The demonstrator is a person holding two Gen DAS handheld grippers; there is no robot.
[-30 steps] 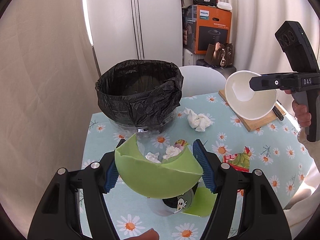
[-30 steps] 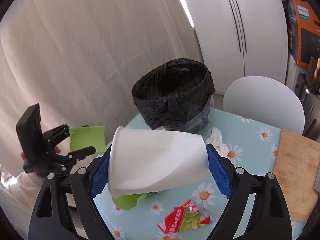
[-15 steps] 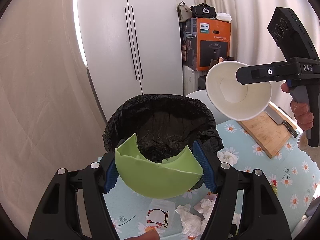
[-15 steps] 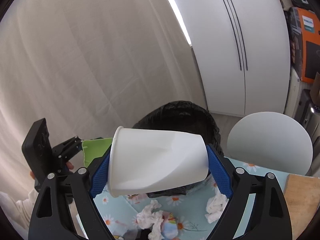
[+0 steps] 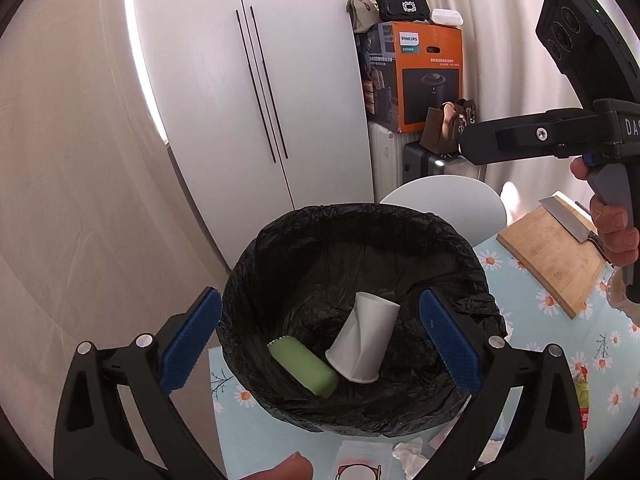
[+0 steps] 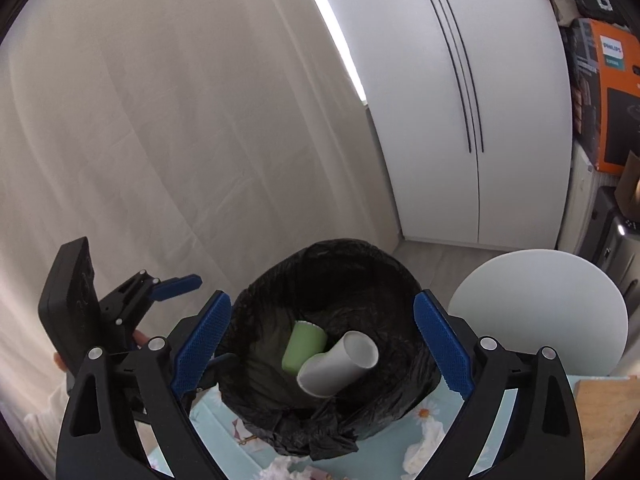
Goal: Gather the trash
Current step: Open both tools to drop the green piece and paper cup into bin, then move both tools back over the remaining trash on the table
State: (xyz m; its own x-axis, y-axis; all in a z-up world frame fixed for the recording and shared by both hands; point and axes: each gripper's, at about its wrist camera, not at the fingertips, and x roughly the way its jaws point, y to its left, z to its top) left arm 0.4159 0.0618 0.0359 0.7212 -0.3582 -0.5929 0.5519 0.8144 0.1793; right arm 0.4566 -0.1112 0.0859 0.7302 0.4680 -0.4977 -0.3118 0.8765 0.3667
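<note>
Both cups dropped: green cup and white cup lie in bin. Left tool, right tool just opened, jaws apart, empty. Next: lift clear of liner, then fetch tissues from bench.

Two wrist cameras, both close above the bin

Each looks forward and downward between its own fingers into the black-lined bin at the table's far edge; both share its inside.

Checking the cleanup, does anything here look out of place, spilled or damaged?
The white paper cup is creased and lies beside the green cup inside the black-lined bin, as trash should. What stands out: crumpled tissues lie on the daisy tablecloth beside it.
</note>
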